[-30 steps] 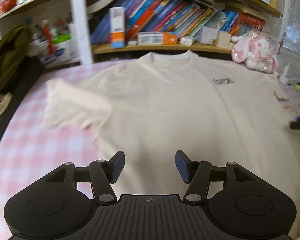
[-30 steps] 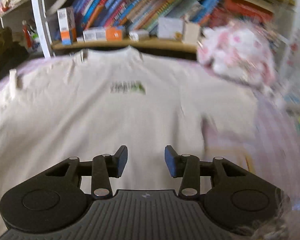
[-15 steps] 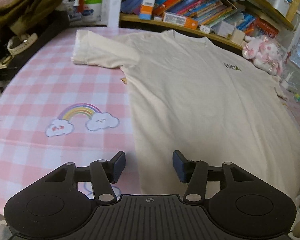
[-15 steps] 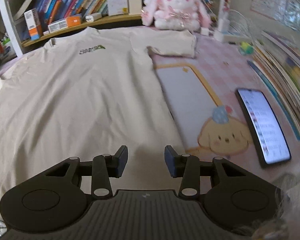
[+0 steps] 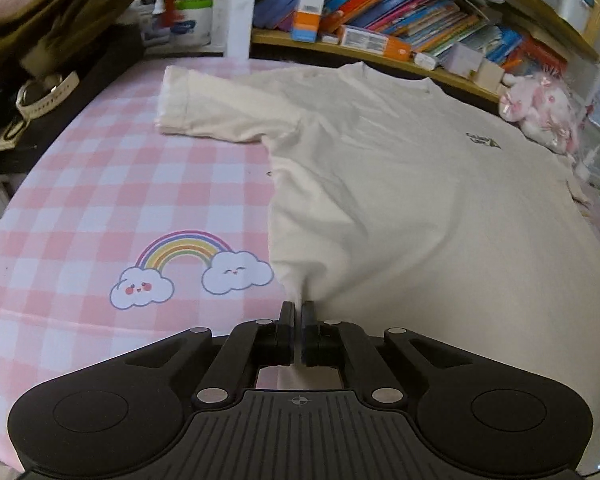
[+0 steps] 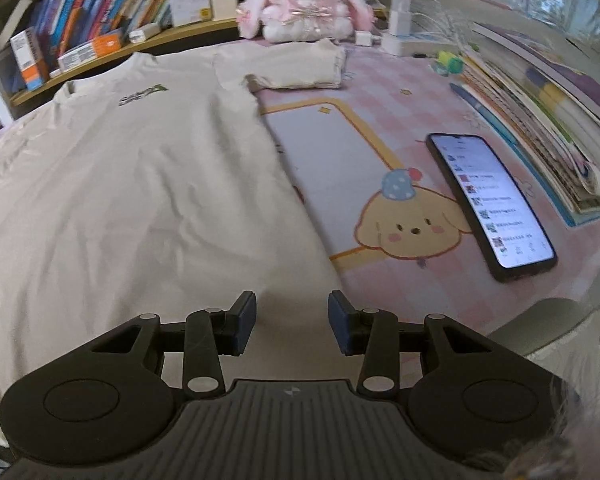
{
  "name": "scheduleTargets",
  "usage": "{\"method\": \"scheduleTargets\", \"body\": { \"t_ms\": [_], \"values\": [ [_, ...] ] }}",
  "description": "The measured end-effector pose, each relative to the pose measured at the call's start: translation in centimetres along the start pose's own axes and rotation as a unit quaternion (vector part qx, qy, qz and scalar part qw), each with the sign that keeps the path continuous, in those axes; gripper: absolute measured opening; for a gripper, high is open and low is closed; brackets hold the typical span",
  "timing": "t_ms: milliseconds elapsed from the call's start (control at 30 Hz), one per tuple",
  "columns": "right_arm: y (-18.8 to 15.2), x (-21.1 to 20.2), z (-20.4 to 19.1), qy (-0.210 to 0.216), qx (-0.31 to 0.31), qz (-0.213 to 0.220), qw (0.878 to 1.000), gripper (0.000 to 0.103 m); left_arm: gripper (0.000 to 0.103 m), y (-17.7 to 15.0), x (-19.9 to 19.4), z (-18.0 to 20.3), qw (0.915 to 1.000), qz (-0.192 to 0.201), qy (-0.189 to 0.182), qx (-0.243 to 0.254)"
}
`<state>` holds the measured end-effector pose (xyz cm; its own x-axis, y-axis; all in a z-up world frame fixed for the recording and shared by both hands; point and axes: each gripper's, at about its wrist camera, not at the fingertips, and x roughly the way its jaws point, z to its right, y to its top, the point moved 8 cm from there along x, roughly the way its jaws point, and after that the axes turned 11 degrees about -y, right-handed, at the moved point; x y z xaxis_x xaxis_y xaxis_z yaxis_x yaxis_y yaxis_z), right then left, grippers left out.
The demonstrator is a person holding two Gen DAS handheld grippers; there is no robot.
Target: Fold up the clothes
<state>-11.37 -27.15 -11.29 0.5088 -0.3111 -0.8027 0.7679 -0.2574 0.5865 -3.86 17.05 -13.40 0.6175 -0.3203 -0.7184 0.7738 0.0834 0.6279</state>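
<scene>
A cream T-shirt [image 5: 400, 184] lies flat, front up, on a pink checked table, its collar toward the bookshelf and a small dark logo on the chest. My left gripper [image 5: 298, 306] is shut on the shirt's near left bottom corner, and the cloth pulls into a small peak at the fingertips. In the right wrist view the same T-shirt [image 6: 132, 184] fills the left half. My right gripper [image 6: 292, 312] stands open over the shirt's near right hem with nothing between its fingers. Both sleeves lie spread outward.
A lit phone [image 6: 492, 204] lies right of the shirt on a puppy-print mat [image 6: 340, 168]. Stacked books [image 6: 540, 112] line the right edge. A pink plush rabbit [image 6: 304, 0] sits by the right sleeve. A bookshelf [image 5: 380, 20] runs behind. A dark bag [image 5: 40, 60] lies far left.
My left gripper has closed on the shirt's bottom left corner. Both grippers have pulled back from over the chest to the near hem. The right one stays open.
</scene>
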Motion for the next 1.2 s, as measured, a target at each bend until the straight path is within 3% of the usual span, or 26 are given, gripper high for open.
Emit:
{"method": "scheduleTargets", "body": {
  "t_ms": [300, 433, 467, 633, 833, 1000, 1100, 1200],
  "values": [
    [-0.2, 0.3, 0.8, -0.021, 0.001, -0.011, 1.0, 0.038, 0.002, 0.6, 0.1, -0.9, 0.9999, 0.006, 0.004, -0.01],
    [-0.5, 0.2, 0.1, 0.012, -0.003, -0.021, 1.0, 0.01, 0.002, 1.4, 0.4, -2.1, 0.9996, 0.013, 0.015, -0.021],
    [-0.5, 0.1, -0.2, 0.024, -0.004, -0.024, 0.999, 0.009, 0.002, 1.7, 0.5, -2.4, 0.9994, 0.015, 0.02, -0.024],
    [0.0, 0.3, -1.8, 0.044, -0.014, -0.018, 0.999, 0.008, 0.002, 2.7, 1.5, -2.7, 0.9987, 0.024, 0.037, -0.027],
    [0.1, 0.4, -0.5, 0.01, -0.028, -0.012, 0.999, 0.008, 0.002, 0.5, 1.1, 0.4, 0.9999, 0.006, 0.006, -0.012],
    [-0.8, 0.0, 0.8, 0.01, -0.047, -0.033, 0.998, 0.007, 0.006, -0.2, 0.3, 0.1, 0.9999, -0.007, -0.002, -0.015],
    [-0.7, 0.0, 0.8, 0.01, -0.041, -0.037, 0.998, 0.01, 0.009, 1.6, -0.5, -0.3, 0.9998, 0.01, -0.012, -0.008],
    [0.1, -0.5, 0.1, 0.011, -0.045, -0.019, 0.999, 0.015, 0.023, 5.6, -1.1, -1.9, 0.9974, 0.062, -0.021, -0.032]
  ]
}}
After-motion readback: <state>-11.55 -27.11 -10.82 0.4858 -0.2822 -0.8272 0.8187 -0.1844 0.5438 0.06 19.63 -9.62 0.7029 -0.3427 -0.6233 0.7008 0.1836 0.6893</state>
